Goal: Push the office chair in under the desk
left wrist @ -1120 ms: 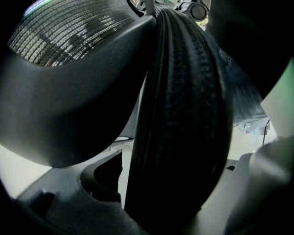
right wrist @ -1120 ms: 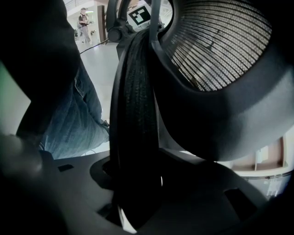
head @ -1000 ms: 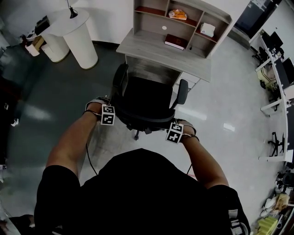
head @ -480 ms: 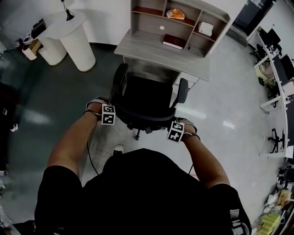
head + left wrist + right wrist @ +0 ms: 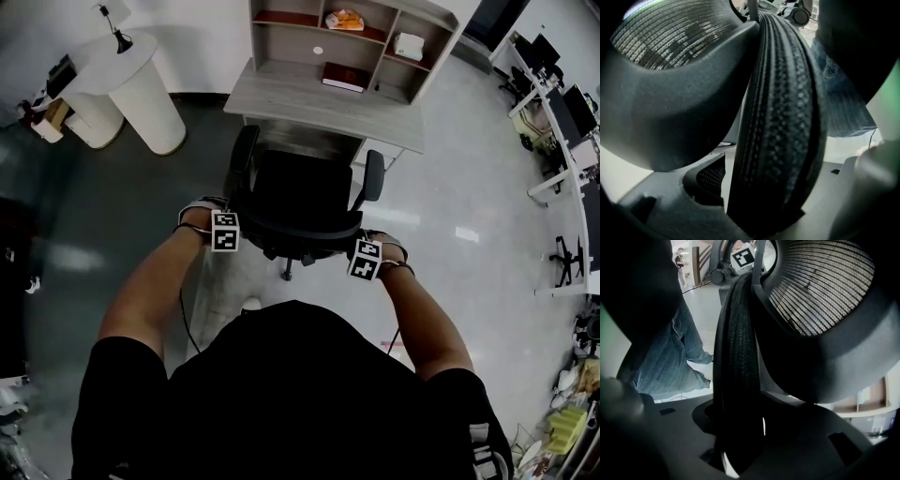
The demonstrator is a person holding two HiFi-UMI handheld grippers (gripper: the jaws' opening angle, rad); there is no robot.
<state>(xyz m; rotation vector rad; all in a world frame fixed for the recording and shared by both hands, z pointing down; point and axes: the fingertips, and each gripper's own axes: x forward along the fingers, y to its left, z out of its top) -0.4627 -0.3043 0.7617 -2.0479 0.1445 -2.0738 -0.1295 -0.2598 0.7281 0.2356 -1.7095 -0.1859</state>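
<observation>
Between the left gripper's point(image 5: 783, 159) fingers point(image 5: 656, 211) sits the ribbed black edge of the office chair's point(image 5: 300, 202) backrest point(image 5: 298, 236): fingers partly closed and clamped on it, nothing else in there. Same on the right gripper point(image 5: 740, 418): fingers point(image 5: 825, 437) about half closed onto the opposite edge of the backrest. Head view has both grippers pointing steeply down at the backrest's two top corners, arms out ahead of the person. Chair faces the bench point(image 5: 319, 111), seat front roughly at the benchtop's front edge, backrest and most of the seat out over the floor. I'd call the push underway, not done. To do it well: push level, with equal load on both sides so the chair doesn't swivel or veer on its castors, and aim for the middle of the kneehole. Armrest point(image 5: 373, 178) on the right sits close to the bench's right side, so watch it. Can't tell whether the armrests clear under the top; ease off if they hit. Writing: none readable, only black-and-white square markers on the gripper cubes point(image 5: 223, 232). Red book point(image 5: 344, 77) on the bench's shelf shows no legible title, and there's no brand visible on the chair.
</observation>
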